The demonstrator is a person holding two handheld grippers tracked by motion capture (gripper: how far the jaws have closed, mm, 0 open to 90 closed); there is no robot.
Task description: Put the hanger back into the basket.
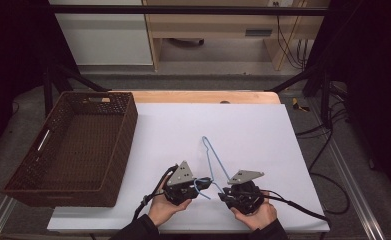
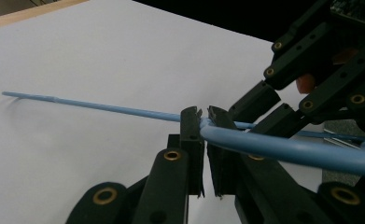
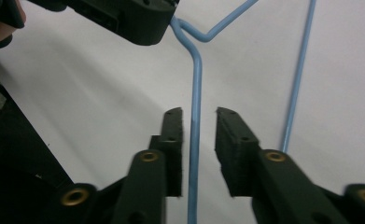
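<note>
A light blue wire hanger (image 1: 212, 160) lies bent on the white table sheet (image 1: 183, 125), its hook pointing away from me. My left gripper (image 1: 199, 189) sits at the hanger's near left end. In the left gripper view its jaws (image 2: 203, 114) are pinched shut on the wire (image 2: 101, 107). My right gripper (image 1: 223, 192) faces it from the right, close by. In the right gripper view its jaws (image 3: 199, 114) stand slightly apart, and a straight run of the wire (image 3: 196, 84) passes between the pads without either pad touching it.
A dark brown woven basket (image 1: 120, 140), with nothing in it, stands at the table's left. The table's wooden edge (image 1: 203, 96) shows along the far side. Black cables (image 1: 303, 207) trail from both grippers near the front edge.
</note>
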